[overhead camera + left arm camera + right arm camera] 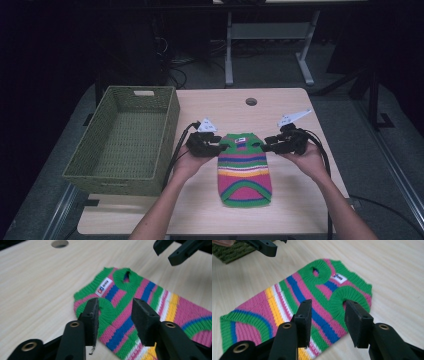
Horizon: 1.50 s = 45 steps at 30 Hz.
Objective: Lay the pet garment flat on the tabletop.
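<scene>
A small striped sweater [244, 167] lies flat on the table [280, 107], neck end away from the person, with a green basket [125, 140] to its left. The left claw [214, 146] and right claw [268, 145] sit at its two far corners, both spread wide and gripping nothing. The step looks like pinching both shoulders. Done well, each claw straddles the ribbed armhole edge, closes on both knit layers, and the two lift evenly.

Left gripper [214, 146], right gripper [266, 145]: black, blocky jaws; brass-ringed screw holes; grey three-cornered plates; black cables.
</scene>
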Motion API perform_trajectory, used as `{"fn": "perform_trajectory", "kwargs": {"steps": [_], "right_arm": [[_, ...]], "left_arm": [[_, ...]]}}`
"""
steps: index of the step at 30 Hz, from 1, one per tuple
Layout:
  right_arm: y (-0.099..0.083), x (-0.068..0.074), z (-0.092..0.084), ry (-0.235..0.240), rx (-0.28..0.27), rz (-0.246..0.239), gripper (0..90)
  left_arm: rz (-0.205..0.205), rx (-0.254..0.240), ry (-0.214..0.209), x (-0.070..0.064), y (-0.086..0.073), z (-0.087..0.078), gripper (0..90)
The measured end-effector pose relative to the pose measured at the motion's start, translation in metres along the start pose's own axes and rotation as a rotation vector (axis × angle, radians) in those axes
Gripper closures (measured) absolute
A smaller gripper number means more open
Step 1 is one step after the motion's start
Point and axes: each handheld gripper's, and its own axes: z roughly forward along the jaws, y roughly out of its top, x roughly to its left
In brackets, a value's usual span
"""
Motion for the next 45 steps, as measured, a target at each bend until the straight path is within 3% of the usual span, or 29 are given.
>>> {"fn": "perform_trajectory", "kwargs": {"steps": [4, 7, 13, 19, 23, 27, 32, 36, 45], "right_arm": [[-0.006, 0.005, -0.002, 0.002, 0.010, -0.007, 57.5], [-0.011, 0.009, -0.003, 0.005, 0.012, -0.019, 59.6], [-0.022, 0.015, -0.005, 0.015, 0.023, -0.022, 68.3], [-0.033, 0.027, -0.002, 0.035, 0.063, -0.040, 86.2], [-0.039, 0.036, 0.007, 0.057, 0.101, -0.066, 89.9], [-0.040, 0.042, 0.019, 0.069, 0.150, -0.089, 89.9], [-0.041, 0.042, 0.028, 0.071, 0.178, -0.082, 89.9], [-0.045, 0.040, 0.037, 0.074, 0.208, -0.077, 89.9], [-0.041, 0.040, 0.043, 0.067, 0.186, -0.058, 89.9]], "left_arm": [[0.001, 0.018, -0.029, -0.004, -0.007, 0.000, 52.9], [0.001, 0.023, -0.052, -0.007, -0.012, -0.001, 55.0], [-0.006, 0.034, -0.112, -0.016, -0.021, -0.003, 69.1], [0.036, 0.086, -0.153, -0.026, -0.029, -0.001, 89.5], [0.059, 0.139, -0.177, -0.033, -0.034, 0.006, 90.0], [0.085, 0.182, -0.187, -0.037, -0.037, 0.012, 90.0], [0.111, 0.234, -0.169, -0.038, -0.041, 0.020, 90.0], [0.096, 0.244, -0.166, -0.036, -0.043, 0.023, 90.0], [0.048, 0.226, -0.140, -0.025, -0.045, 0.024, 90.0]]}}
